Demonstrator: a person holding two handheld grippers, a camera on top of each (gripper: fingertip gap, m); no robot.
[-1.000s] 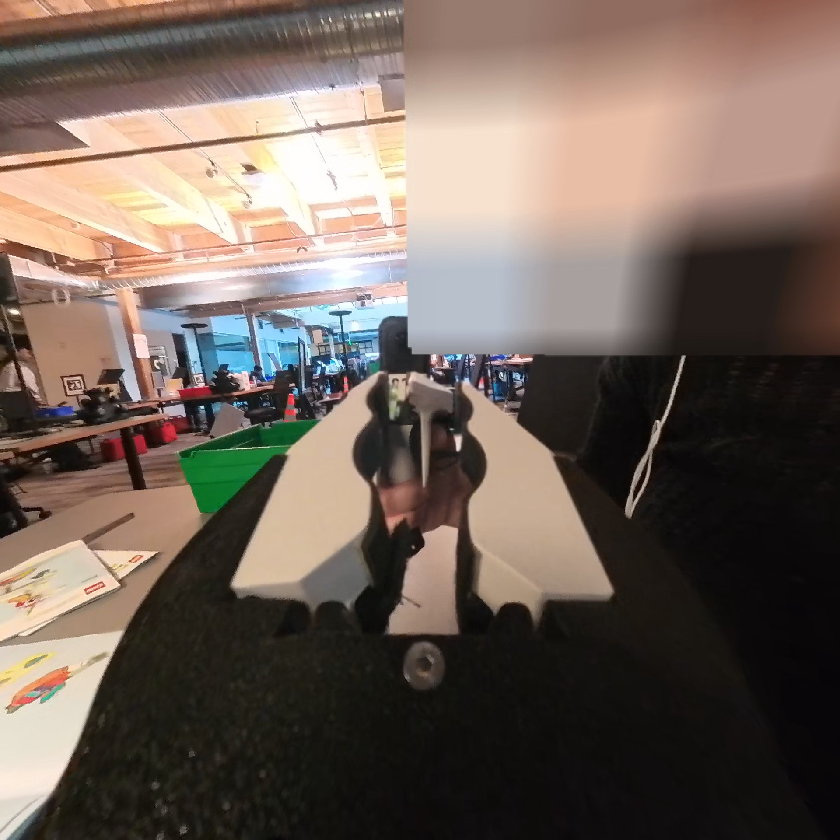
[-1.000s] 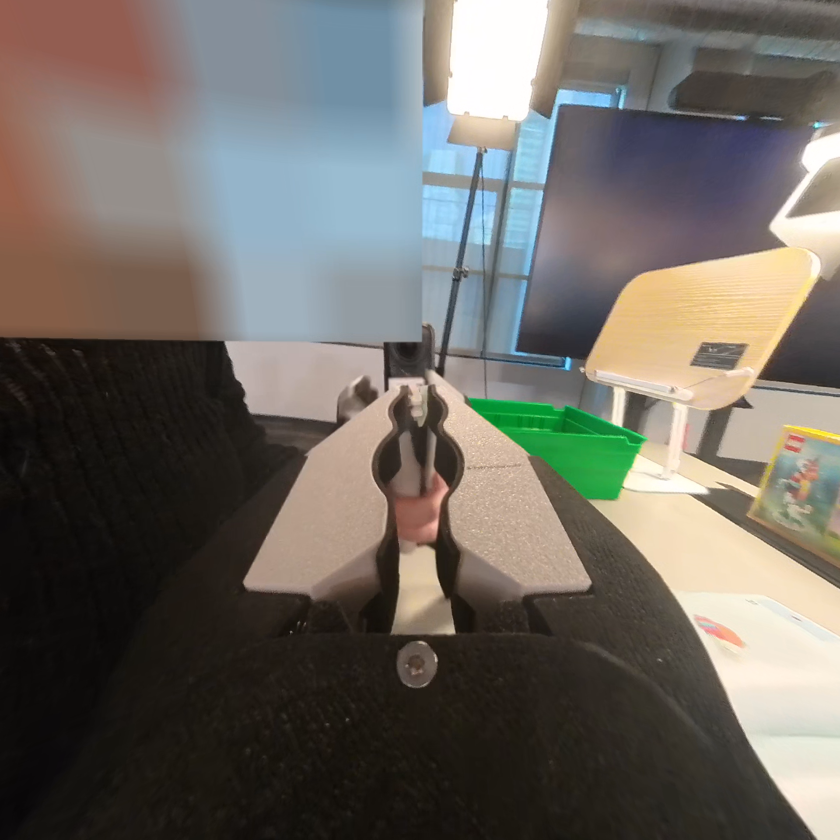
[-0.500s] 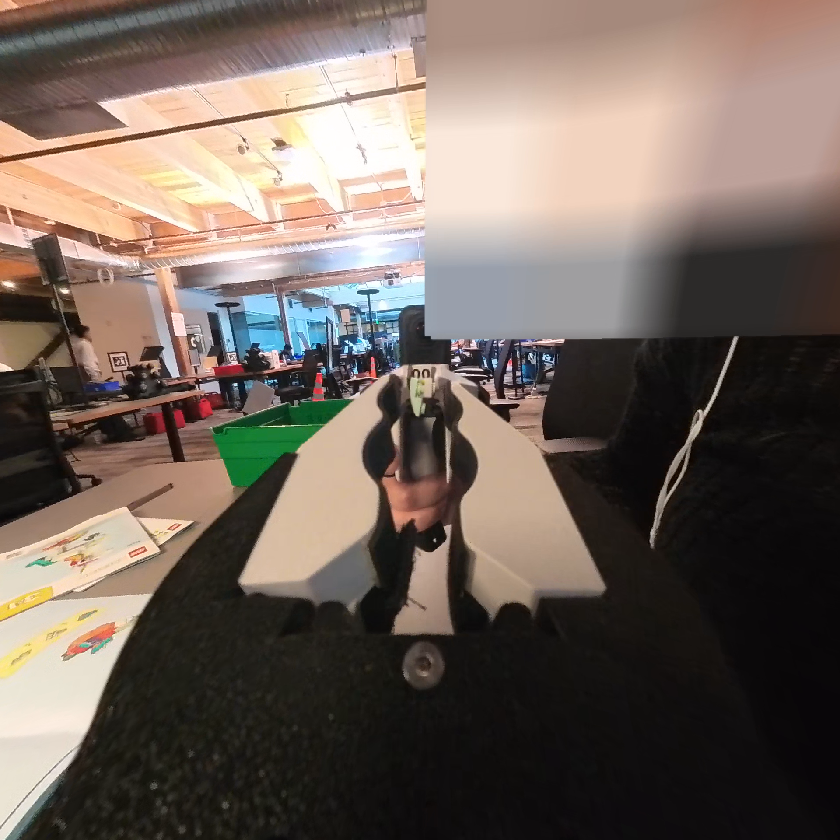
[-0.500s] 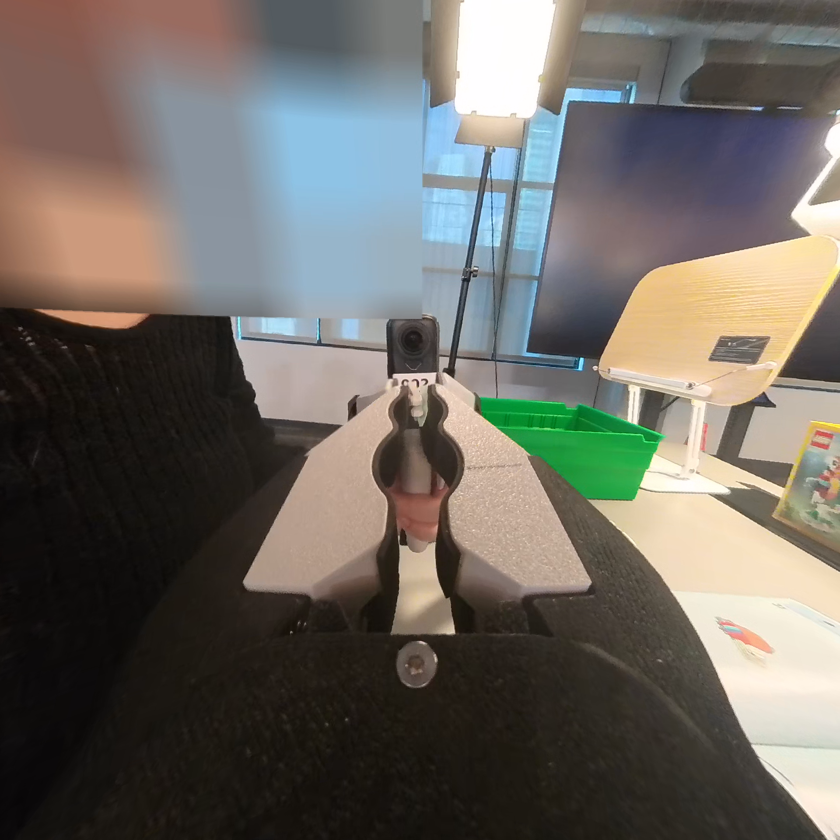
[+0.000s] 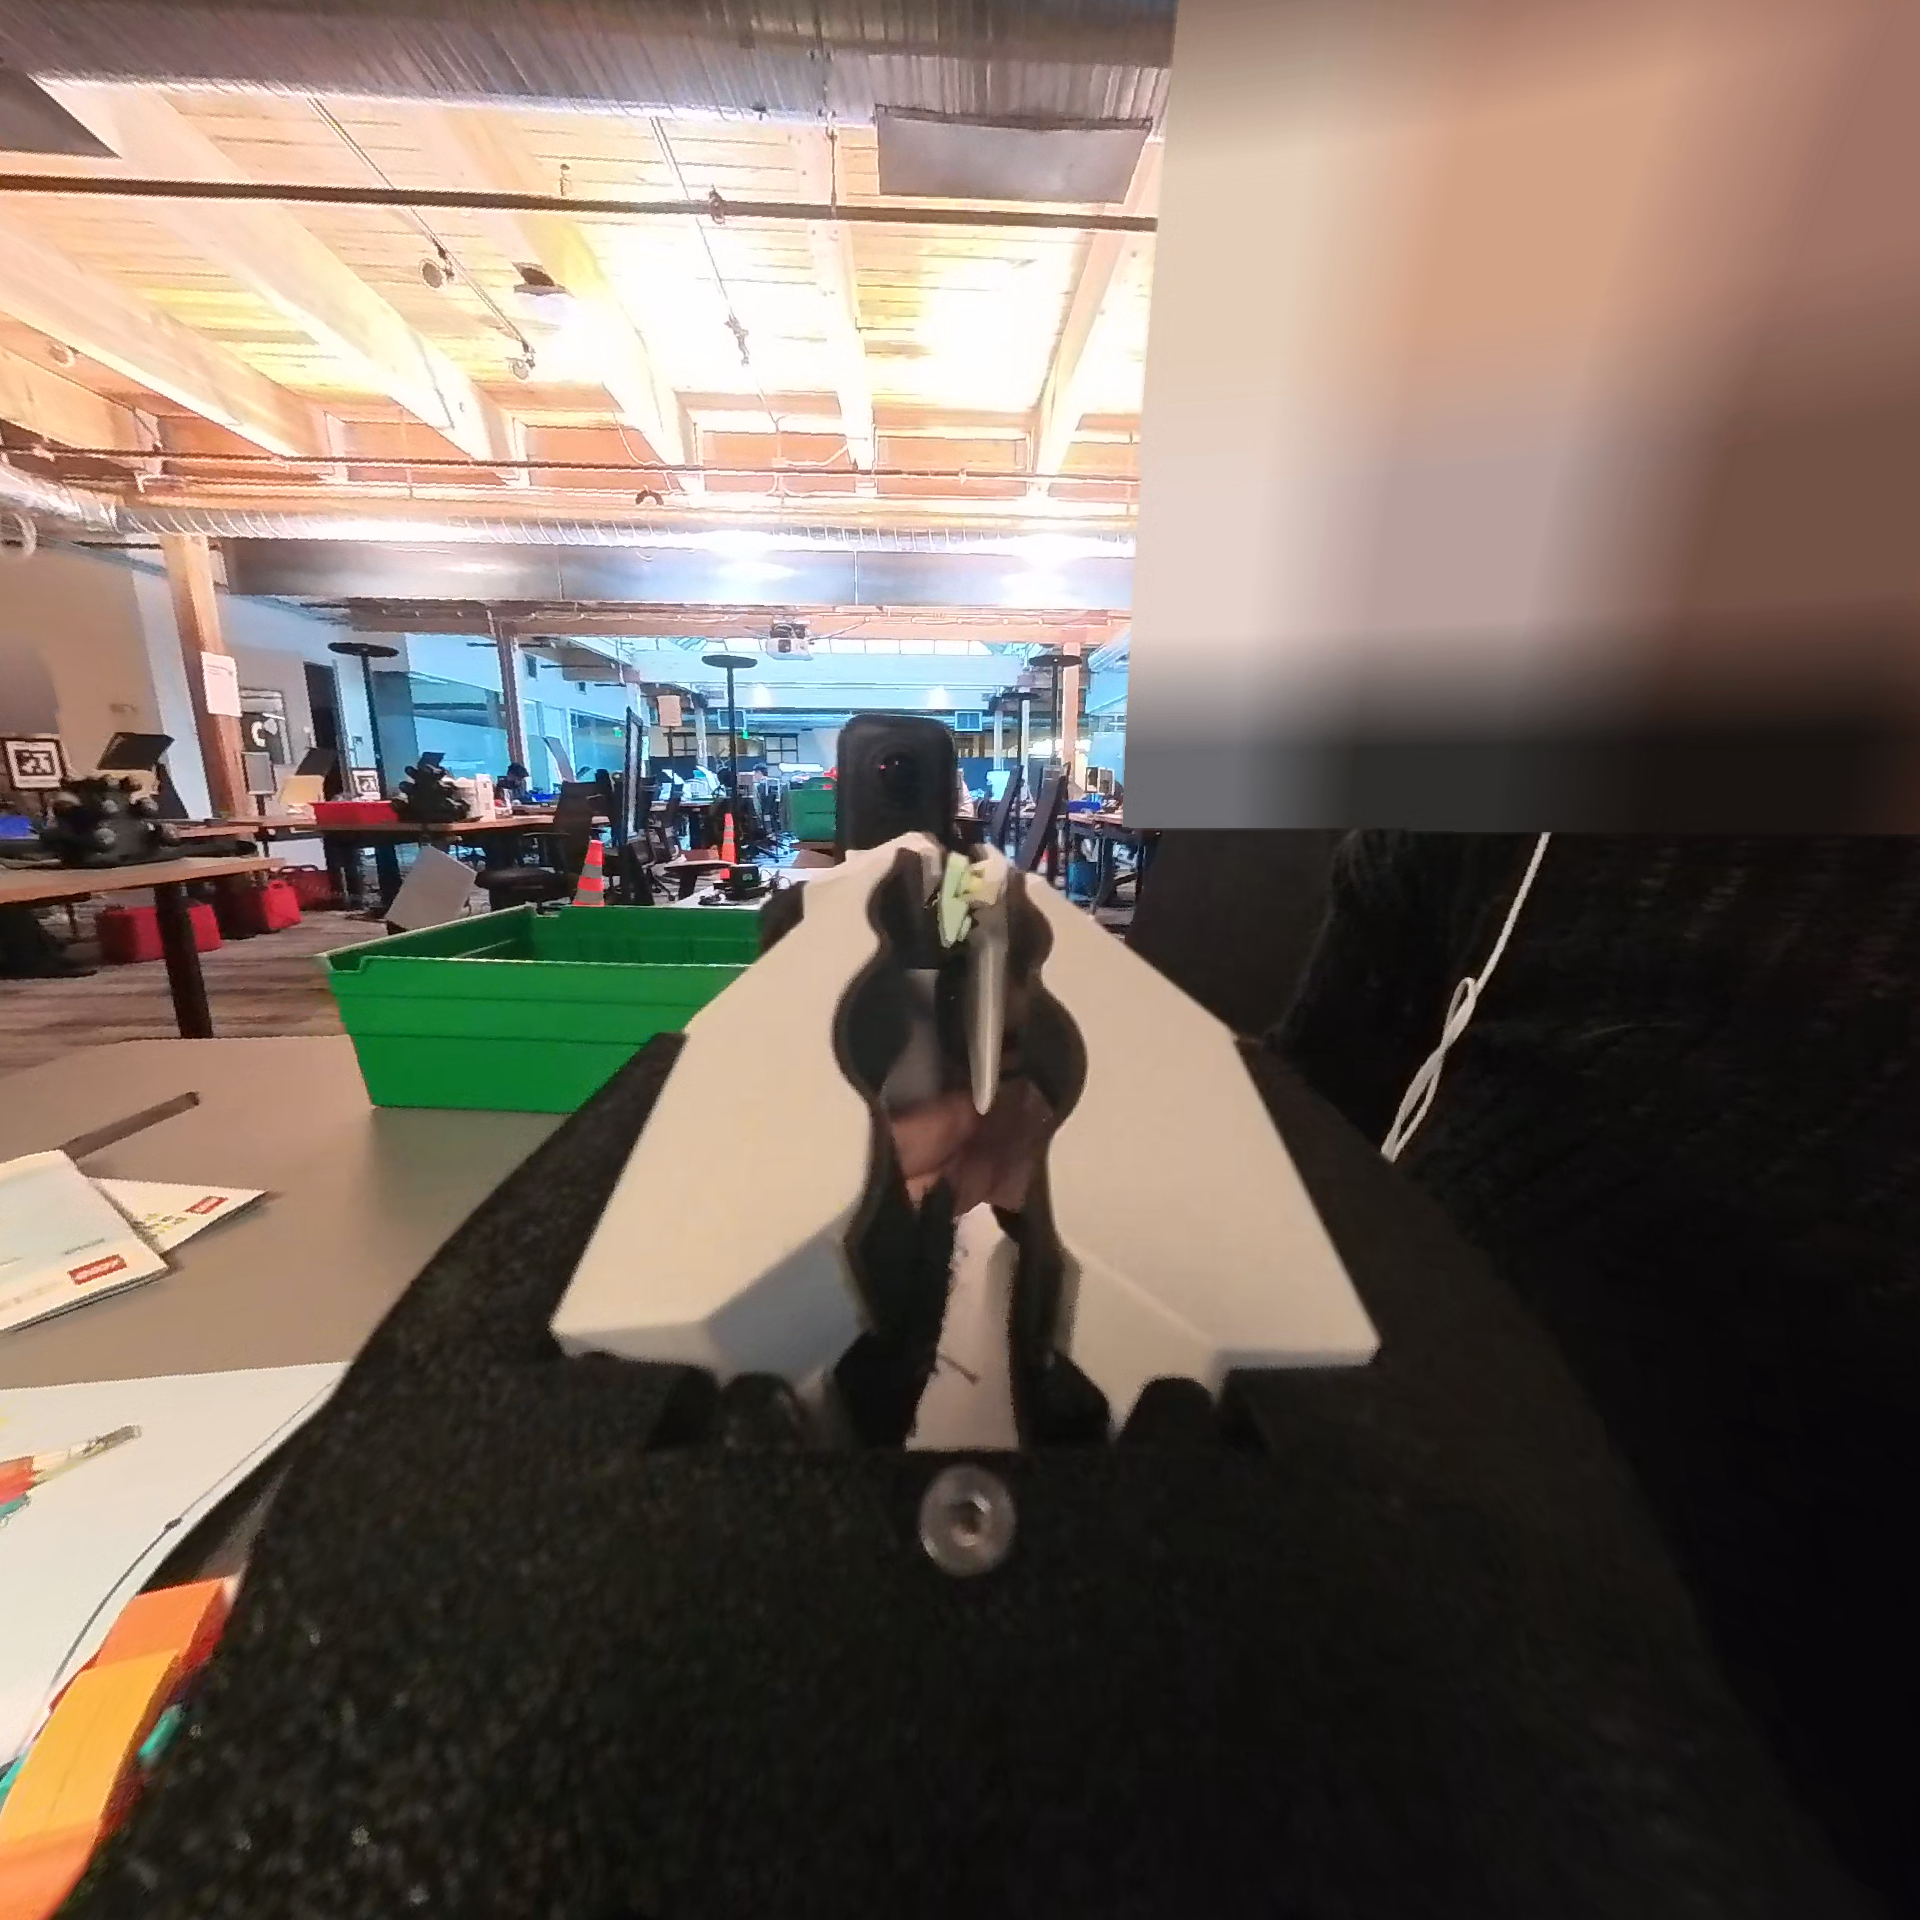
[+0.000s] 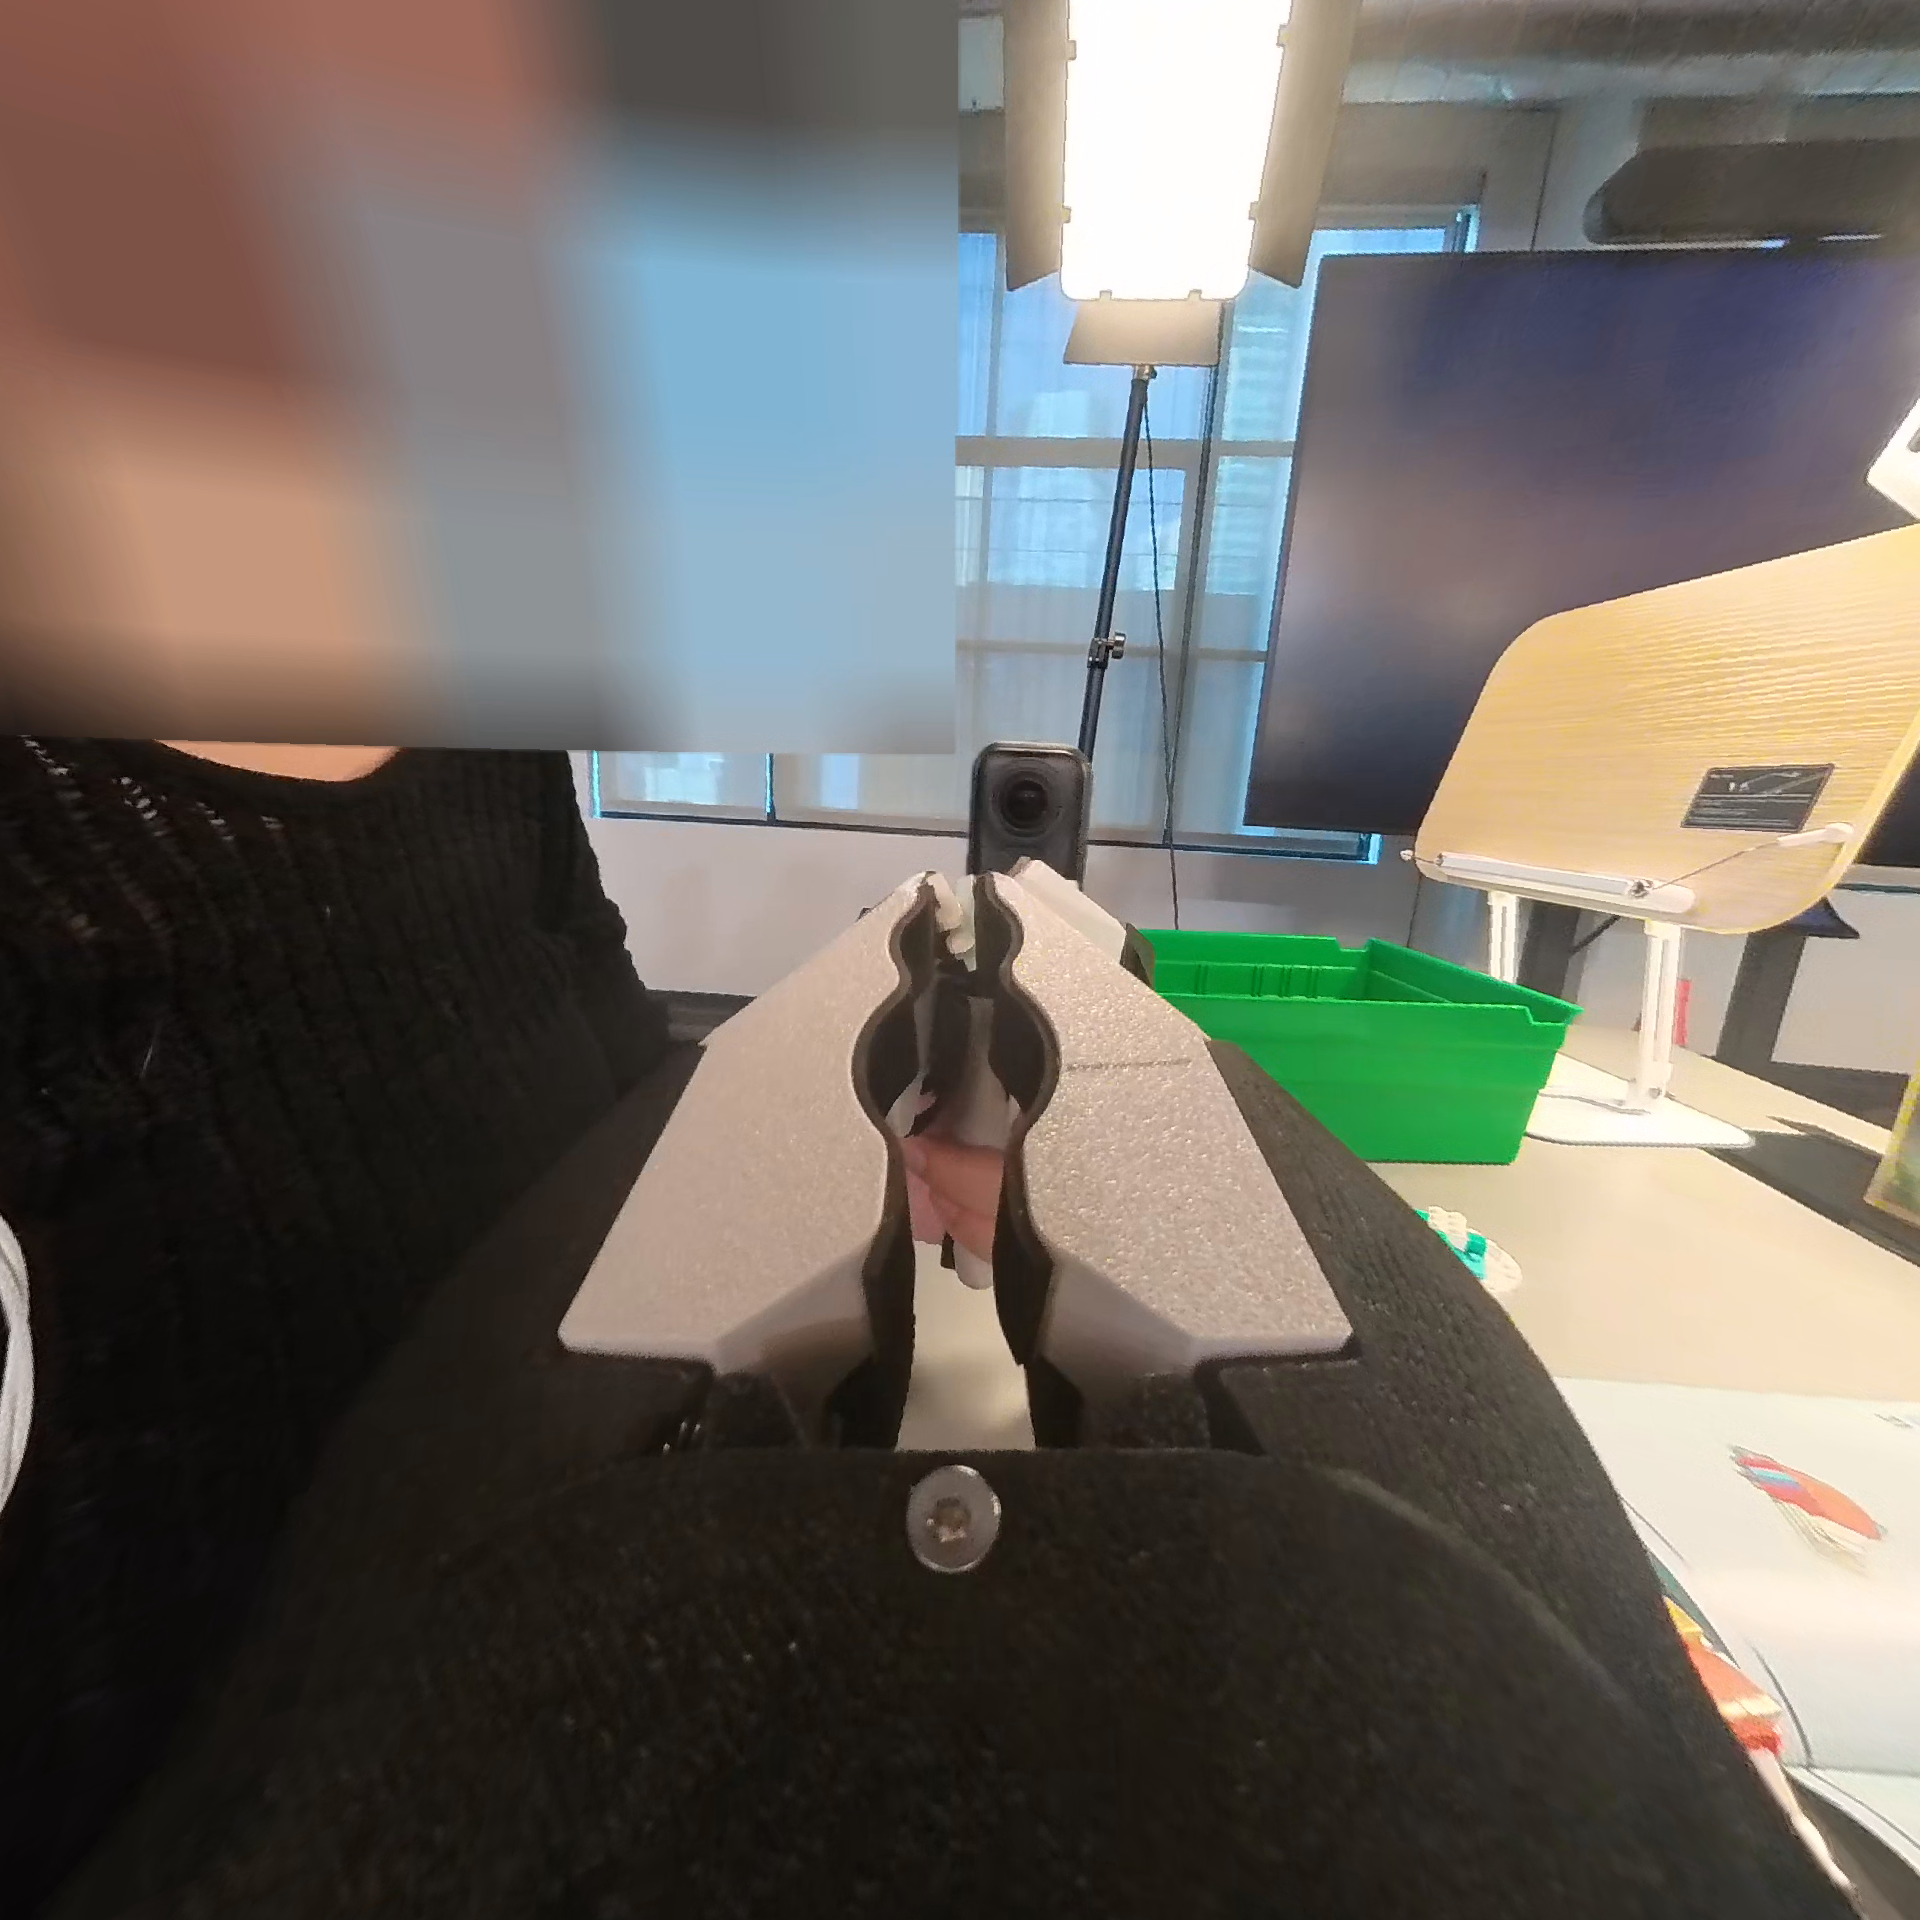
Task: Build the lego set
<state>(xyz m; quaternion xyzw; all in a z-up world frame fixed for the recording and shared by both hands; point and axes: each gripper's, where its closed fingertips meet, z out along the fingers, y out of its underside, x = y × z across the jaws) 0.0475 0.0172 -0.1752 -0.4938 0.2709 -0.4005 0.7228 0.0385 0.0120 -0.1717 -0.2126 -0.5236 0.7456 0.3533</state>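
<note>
Both grippers are held up in the air, tip to tip, in front of a person in a black sweater [image 5: 1662,1143]. My left gripper [image 5: 964,883] is shut on a small pale-green and white lego piece [image 5: 958,902] at its tips. My right gripper [image 6: 958,906] is shut on a small white lego piece [image 6: 948,902]. Each view shows the other gripper's black camera just behind the tips, in the left wrist view [image 5: 894,790] and in the right wrist view [image 6: 1029,805]. Whether the two pieces touch is hidden by the fingers.
A green bin [image 5: 540,997] [image 6: 1351,1039] stands on the grey table. Instruction booklets [image 5: 73,1247] and orange bricks [image 5: 94,1714] lie at the left. A wooden book stand [image 6: 1683,779], a small white-and-teal lego plate [image 6: 1470,1247] and a printed sheet [image 6: 1766,1507] are at the right. Only a small space, under 4 cm, lies between the two pairs of fingers.
The two grippers have drawn closer together, tip to tip; each other's camera now looms larger behind the tips. Both views have swung a little. Both stay shut on their pieces.
</note>
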